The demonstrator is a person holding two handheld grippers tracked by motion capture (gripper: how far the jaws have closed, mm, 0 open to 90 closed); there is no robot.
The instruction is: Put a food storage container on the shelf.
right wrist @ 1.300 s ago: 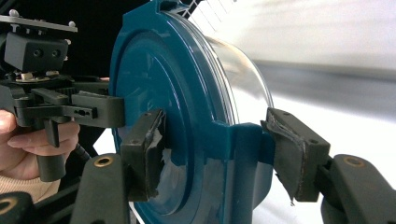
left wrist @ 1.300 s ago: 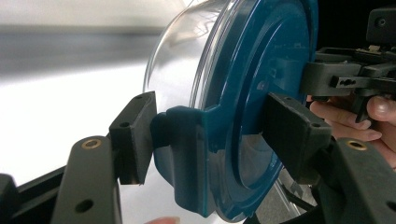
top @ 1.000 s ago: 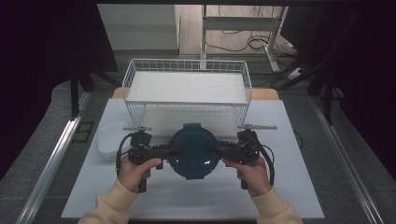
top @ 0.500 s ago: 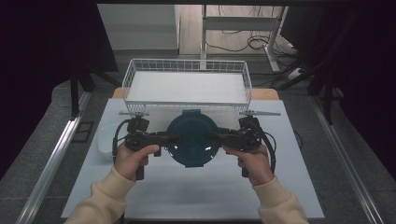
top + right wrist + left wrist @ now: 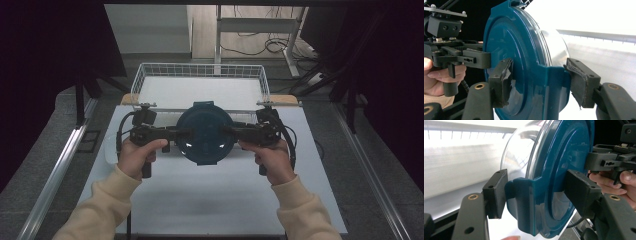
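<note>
So that its weight is shared, the lidded container is clamped at opposite side latches by the left gripper and right gripper, held level above the table before the wire basket.

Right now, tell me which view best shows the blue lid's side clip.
The left gripper view: the side clip of the blue lid sits close up between the jaws. The right gripper view shows the opposite clip as close. The high view shows the lid whole, clips tiny.
</note>
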